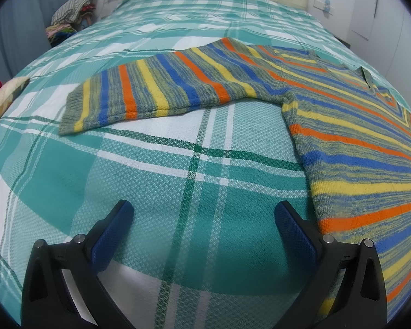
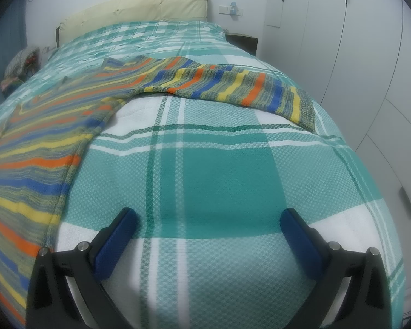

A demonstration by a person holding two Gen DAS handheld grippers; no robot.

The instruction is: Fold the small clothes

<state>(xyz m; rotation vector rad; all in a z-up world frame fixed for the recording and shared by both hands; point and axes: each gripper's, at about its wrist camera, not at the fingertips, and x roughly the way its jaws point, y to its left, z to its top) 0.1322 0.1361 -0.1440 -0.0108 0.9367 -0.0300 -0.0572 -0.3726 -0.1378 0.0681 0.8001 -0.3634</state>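
Striped sweater (image 1: pixel 356 142) lies spread flat on the plaid bed (image 1: pixel 194 192), sleeves seemingly both out, no fold made, left gripper (image 1: pixel 204 219) and right gripper (image 2: pixel 208 226) gaping empty above the cover.

Left gripper (image 1: pixel 204 213) and right gripper (image 2: pixel 208 220) both hover with jaws spread wide (nothing between them).

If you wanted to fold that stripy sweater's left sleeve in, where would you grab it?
Probably at the ribbed cuff of the striped sweater. The sleeve lies flat and stretched outward on the bedspread, its free end away from the body. The open left gripper could come from the outer side, pinching the cuff edge.
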